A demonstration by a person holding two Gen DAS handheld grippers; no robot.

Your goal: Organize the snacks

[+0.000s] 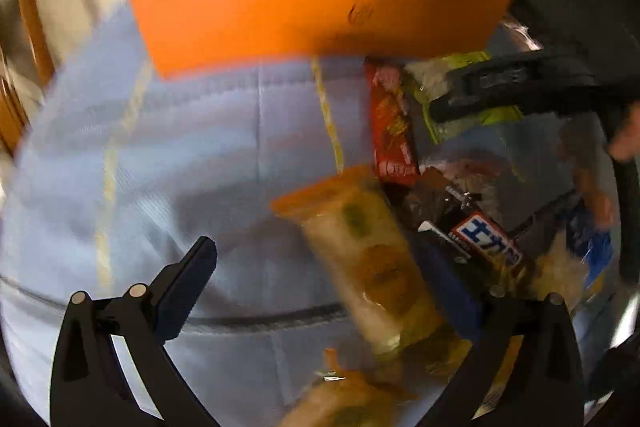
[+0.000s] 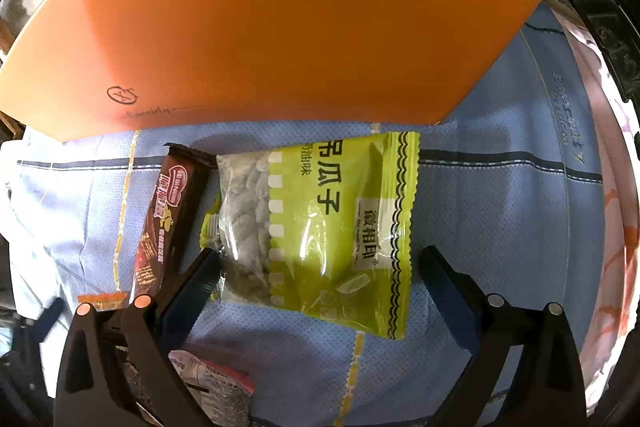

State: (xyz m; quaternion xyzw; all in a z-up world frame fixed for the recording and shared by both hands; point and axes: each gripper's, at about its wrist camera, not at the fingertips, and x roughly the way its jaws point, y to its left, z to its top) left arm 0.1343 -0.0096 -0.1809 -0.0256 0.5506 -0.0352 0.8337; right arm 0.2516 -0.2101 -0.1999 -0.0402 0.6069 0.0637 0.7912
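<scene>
1. My right gripper (image 2: 320, 267) is spread wide and sits low over the light blue checked tablecloth (image 2: 500, 227), with the lime-green plastic packet of seeds (image 2: 320, 223) lying flat between its fingers. The left finger looks to be touching the packet's clear edge; the right one is just beside it, not touching.
2. A dark brown wafer bar wrapper (image 2: 168, 219) lies just left of that packet.
3. The flat orange plastic board (image 2: 300, 19) lies right behind both.
4. My left gripper (image 1: 332, 283) is open too, holding nothing, over a blurry yellow-orange cracker pack (image 1: 368, 259).
5. The left view is pretty smeared, but there's a heap of snacks to the right, including a red wrapper (image 1: 390, 127).
</scene>
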